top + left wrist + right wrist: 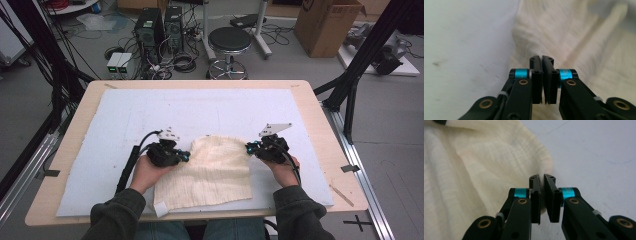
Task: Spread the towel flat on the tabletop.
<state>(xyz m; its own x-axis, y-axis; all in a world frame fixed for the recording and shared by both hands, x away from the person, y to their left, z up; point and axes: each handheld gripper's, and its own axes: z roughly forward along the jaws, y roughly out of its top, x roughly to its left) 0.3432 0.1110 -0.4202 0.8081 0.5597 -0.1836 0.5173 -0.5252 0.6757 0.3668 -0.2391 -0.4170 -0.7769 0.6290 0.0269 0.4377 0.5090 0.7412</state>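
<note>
Now the cream cloth [215,167] lies on the pale mat [125,125], near the front edge of the table. Left gripper [186,156] and right gripper [248,147] each have jaws pressed together on an opposite far corner, probably to lift and fold it.

One cream cloth [216,169] lies between two grippers: the left gripper [186,156] at its left edge, the right gripper [248,147] at its right edge. Beyond them, off the one table [310,100], stand two computer towers [159,27], one black stool [229,41] and one cardboard box [325,25].
</note>
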